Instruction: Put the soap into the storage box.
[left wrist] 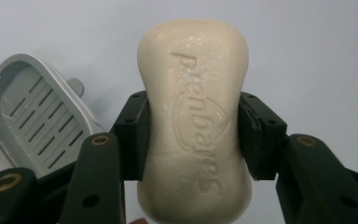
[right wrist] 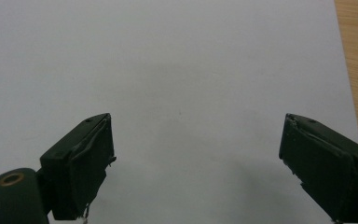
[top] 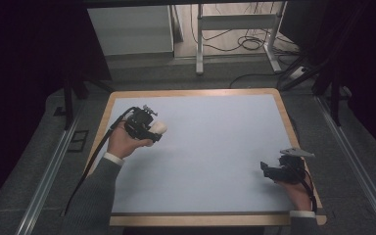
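The left gripper [left wrist: 193,135] pinches one bar of soap [left wrist: 195,121] across its narrow waist, a jaw pressed against each long side, with the embossed face of the bar turned toward the camera. In the high view this left gripper [top: 152,131] is held up over the left part of the table [top: 215,147], nearer the far edge than the near one, and the pale end of the soap [top: 159,128] sticks out of the jaws toward the middle of the table.

In the left gripper view one grey soap dish [left wrist: 32,116] with a slotted floor lies on the table below and to the left of the bar, apart from it and with nothing in it. Judging from this, the pick-up is done: the bar is lifted clear and firmly held. What appears to be left is to carry it over the dish, lower it onto the slots and let go.

The right gripper [right wrist: 196,158] has its jaws spread wide with nothing between them and looks across bare table, the wooden edge strip showing at the right. In the high view the right gripper [top: 284,171] rests near the near right corner, well apart from the soap, and seems to have no part in this step.

Counted: one bar of soap, one soap dish, two grippers.
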The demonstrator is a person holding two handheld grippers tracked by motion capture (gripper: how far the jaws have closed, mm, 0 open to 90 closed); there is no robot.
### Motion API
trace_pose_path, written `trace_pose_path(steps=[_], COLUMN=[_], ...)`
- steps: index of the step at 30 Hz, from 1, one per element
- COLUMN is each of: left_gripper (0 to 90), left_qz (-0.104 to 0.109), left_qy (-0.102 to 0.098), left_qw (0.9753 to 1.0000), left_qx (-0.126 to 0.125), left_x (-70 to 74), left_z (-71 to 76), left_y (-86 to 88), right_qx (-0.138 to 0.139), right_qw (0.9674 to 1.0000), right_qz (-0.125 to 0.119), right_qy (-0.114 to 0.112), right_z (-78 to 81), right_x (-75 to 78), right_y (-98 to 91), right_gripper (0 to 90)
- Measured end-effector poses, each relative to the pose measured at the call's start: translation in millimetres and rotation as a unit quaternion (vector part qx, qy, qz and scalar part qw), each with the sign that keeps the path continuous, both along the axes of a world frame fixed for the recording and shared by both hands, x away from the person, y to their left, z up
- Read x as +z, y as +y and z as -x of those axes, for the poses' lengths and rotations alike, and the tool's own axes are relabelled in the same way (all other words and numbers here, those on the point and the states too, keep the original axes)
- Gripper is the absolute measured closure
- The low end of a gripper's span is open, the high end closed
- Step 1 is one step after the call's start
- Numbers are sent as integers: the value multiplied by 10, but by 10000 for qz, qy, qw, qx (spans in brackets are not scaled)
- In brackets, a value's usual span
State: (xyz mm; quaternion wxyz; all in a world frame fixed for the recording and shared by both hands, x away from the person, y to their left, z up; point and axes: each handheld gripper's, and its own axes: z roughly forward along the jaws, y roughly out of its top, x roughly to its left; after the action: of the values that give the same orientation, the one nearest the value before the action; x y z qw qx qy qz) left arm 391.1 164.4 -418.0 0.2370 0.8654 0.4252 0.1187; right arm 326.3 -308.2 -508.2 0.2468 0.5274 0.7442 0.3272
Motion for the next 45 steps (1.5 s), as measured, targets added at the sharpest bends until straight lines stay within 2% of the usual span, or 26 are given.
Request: trace_pose_path(steps=[22, 39, 45], left_gripper=[497, 497, 497], left_qz=[-83, -139, -76], left_qy=[-73, 9, 104], left_qw=[9998, 9989, 9983], left_qx=[173, 448, 563], left_x=[98, 53, 8], left_z=[-60, -213, -285], left_y=[112, 250, 307], right_qx=[-12, -12, -14], right_qw=[10000, 10000, 10000], right_qz=[-10, -3, 3], right_qy=[1, 23, 27], right_z=[1, -3, -3], right_x=[2, -9, -11], right_y=[-8, -14, -12], right_gripper=[99, 99, 99])
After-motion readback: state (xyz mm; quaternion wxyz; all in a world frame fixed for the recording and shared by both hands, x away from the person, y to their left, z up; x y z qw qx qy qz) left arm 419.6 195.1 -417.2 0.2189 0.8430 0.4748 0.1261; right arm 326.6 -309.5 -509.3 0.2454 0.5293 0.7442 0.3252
